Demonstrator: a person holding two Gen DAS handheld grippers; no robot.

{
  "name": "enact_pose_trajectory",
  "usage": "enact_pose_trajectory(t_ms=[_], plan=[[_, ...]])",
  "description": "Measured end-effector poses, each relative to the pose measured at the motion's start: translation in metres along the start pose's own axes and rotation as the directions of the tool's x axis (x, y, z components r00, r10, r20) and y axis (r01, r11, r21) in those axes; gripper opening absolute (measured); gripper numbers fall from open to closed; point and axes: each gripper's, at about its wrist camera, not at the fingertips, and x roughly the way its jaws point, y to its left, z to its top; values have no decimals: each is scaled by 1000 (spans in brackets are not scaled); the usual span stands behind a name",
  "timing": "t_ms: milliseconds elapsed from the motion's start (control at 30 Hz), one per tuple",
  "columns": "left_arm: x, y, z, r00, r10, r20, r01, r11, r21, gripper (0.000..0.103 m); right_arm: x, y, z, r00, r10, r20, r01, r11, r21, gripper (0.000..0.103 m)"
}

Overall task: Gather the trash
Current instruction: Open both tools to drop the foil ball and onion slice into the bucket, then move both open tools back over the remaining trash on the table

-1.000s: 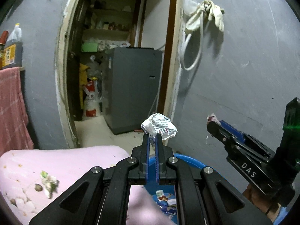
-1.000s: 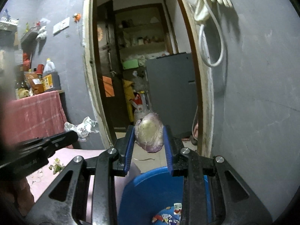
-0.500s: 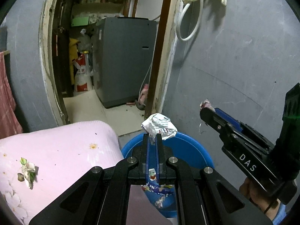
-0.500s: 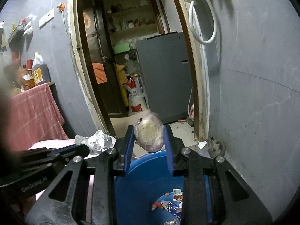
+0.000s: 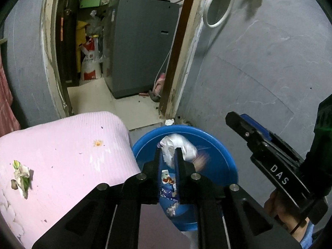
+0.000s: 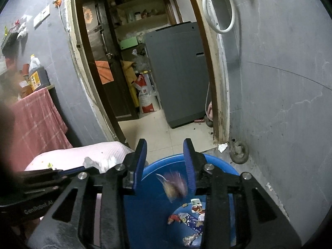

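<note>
The left gripper (image 5: 168,161) hung over the blue basin (image 5: 226,155), its jaws opening, with the crumpled white wrapper (image 5: 176,147) loose between them at 12 o'clock. The right gripper (image 6: 165,161) had its jaws apart and opening too; the blurred purple-yellow scrap (image 6: 174,184) was falling below them into the basin. More scraps (image 5: 20,176) lay on the pink mat (image 5: 68,145) at 9 o'clock. They looked light, soft and easily crushed, so I judged that a pinch across the bulkiest fold, not a thin edge, would hold them best.
</note>
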Motion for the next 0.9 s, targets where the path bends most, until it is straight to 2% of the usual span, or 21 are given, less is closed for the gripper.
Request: enact_pose_trajectory(t_ms=[100, 233, 433, 533, 600, 667, 800, 900], plan=[[-1, 3, 0, 1000, 3, -4, -3, 1000, -5, 13, 0, 0, 0, 1000, 1, 1, -1, 1000, 5, 41], [-5, 8, 0, 1000, 7, 8, -7, 1000, -24, 25, -1, 1, 1, 1000, 5, 6, -5, 1000, 5, 43], [-15, 20, 5, 998, 28, 51, -24, 998, -65, 34, -1, 6, 2, 1000, 15, 23, -15, 1000, 13, 50], [-26, 29, 5, 995, 49, 92, -41, 995, -92, 42, -4, 12, 4, 999, 26, 41, -26, 1000, 12, 57], [-35, 36, 7, 990, 68, 120, -55, 992, -110, 49, -6, 17, 4, 998, 34, 58, -34, 999, 7, 66], [-45, 45, 7, 982, 100, 159, -79, 988, -136, 64, -9, 22, 5, 996, 46, 80, -46, 999, 2, 74], [-68, 62, 6, 959, 154, 237, -113, 977, -180, 78, -15, 35, 7, 988, 72, 137, -71, 997, -15, 89], [-84, 73, 6, 932, 215, 291, -160, 966, -202, 90, -20, 44, 9, 979, 98, 179, -95, 995, -26, 99]])
